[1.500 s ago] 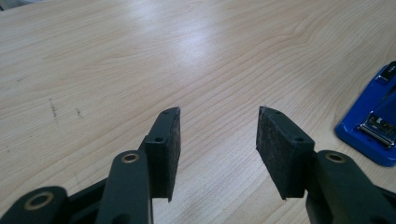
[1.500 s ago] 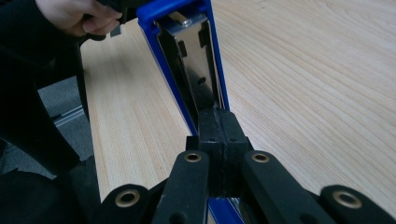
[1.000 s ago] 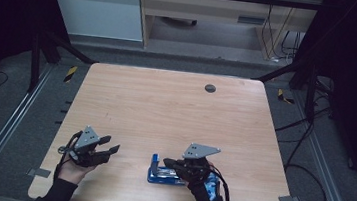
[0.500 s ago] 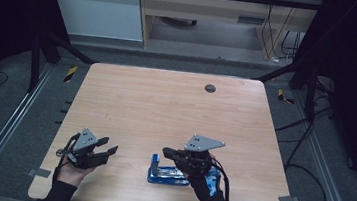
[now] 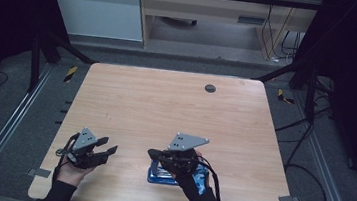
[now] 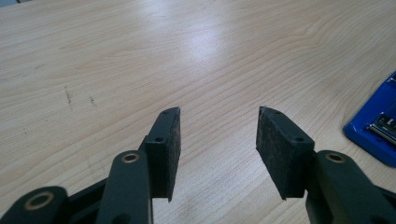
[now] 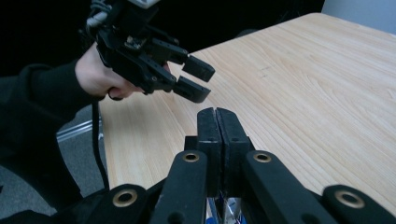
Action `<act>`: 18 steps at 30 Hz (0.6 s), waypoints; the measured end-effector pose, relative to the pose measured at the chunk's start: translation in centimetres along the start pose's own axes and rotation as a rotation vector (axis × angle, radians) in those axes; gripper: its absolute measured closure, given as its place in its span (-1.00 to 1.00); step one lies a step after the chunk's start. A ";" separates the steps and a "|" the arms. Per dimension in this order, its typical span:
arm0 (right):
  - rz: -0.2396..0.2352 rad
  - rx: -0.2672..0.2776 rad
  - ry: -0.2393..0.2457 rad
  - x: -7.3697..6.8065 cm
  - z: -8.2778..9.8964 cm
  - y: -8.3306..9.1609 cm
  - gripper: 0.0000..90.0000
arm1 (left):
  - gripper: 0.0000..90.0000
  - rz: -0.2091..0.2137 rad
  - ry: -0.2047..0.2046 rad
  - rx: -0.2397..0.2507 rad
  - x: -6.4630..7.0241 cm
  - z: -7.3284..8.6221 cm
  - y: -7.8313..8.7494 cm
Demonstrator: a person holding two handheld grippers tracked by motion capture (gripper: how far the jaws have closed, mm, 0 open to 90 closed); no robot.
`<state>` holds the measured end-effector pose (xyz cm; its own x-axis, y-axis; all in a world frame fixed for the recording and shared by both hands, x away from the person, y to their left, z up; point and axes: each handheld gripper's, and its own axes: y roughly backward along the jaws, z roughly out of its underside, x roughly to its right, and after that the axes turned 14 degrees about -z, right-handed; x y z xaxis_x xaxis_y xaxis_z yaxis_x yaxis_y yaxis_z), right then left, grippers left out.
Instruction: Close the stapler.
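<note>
A flat blue object [image 5: 161, 177] with a silver metal part lies near the table's front edge; it also sits at the right edge of the left gripper view as the blue object [image 6: 376, 128]. My right gripper [image 5: 152, 153] hovers over it, pointing left, jaws pressed together with nothing between the pads [image 7: 217, 112]. My left gripper [image 5: 108, 144] is held at the front left, open and empty [image 6: 218, 113]. In the right gripper view the left gripper [image 7: 205, 84] is a short way ahead, held by a hand in a dark sleeve.
The wooden table [image 5: 165, 109] carries a small dark round disc [image 5: 210, 88] near its far edge. Dark floor, metal rails and cables surround the table. A pale cabinet stands beyond the far side.
My right gripper has lifted slightly and shifted a little left above the blue object. The left gripper has stayed almost still.
</note>
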<state>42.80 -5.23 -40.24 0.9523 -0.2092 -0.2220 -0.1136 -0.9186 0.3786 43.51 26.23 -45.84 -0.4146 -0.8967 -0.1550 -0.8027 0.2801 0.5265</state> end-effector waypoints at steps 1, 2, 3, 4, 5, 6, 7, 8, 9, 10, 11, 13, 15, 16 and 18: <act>0.001 0.000 -0.001 0.0 0.1 0.1 0.99 | 0.11 -0.001 0.004 0.002 0.0 0.0 0.0; 0.001 -0.001 -0.001 0.0 0.2 0.2 0.99 | 0.11 -0.001 0.004 0.002 0.0 0.0 0.0; 0.005 -0.001 -0.002 0.0 0.3 0.4 1.00 | 0.11 0.001 0.005 0.001 0.0 0.0 0.0; 0.013 -0.009 -0.001 0.1 0.4 0.6 1.00 | 0.11 -0.001 0.003 0.002 0.1 0.0 0.0; 0.021 -0.015 -0.004 0.1 0.6 0.8 1.00 | 0.11 0.000 0.004 0.002 0.1 0.0 0.0; 0.027 -0.018 -0.008 0.2 0.9 1.0 0.99 | 0.10 0.000 0.004 0.002 0.1 0.0 0.0; 0.029 -0.015 -0.014 0.3 1.1 1.3 0.99 | 0.10 -0.001 0.004 0.002 0.1 0.0 0.0; 0.029 -0.015 -0.014 0.3 1.1 1.3 0.99 | 0.10 -0.001 0.004 0.002 0.1 0.0 0.0; 0.040 -0.013 -0.027 0.6 1.7 1.8 1.00 | 0.10 -0.001 0.005 0.001 0.1 0.0 -0.1; 0.044 -0.011 -0.033 0.7 2.0 2.1 1.00 | 0.10 0.000 0.004 0.000 0.1 0.0 -0.1; 0.049 -0.010 -0.039 0.8 2.3 2.4 1.00 | 0.10 0.000 0.004 0.000 0.1 0.0 -0.1; 0.059 -0.012 -0.050 1.0 2.9 2.9 1.00 | 0.11 0.000 0.004 0.001 0.1 0.0 -0.1; 0.068 -0.012 -0.063 1.2 3.5 3.4 0.99 | 0.10 0.000 0.000 -0.001 0.1 0.0 -0.1; 0.071 -0.014 -0.070 1.2 3.7 3.5 0.99 | 0.10 0.000 -0.001 -0.001 0.1 0.0 -0.1; 0.079 -0.017 -0.078 1.4 4.1 3.8 0.99 | 0.10 0.001 0.000 0.000 0.1 0.0 -0.1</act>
<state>42.54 -10.35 -42.80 0.9158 -0.3065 -0.2595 -0.1818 -0.8925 0.4127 43.52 26.11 -45.90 -0.4157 -0.8963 -0.1546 -0.8020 0.2811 0.5270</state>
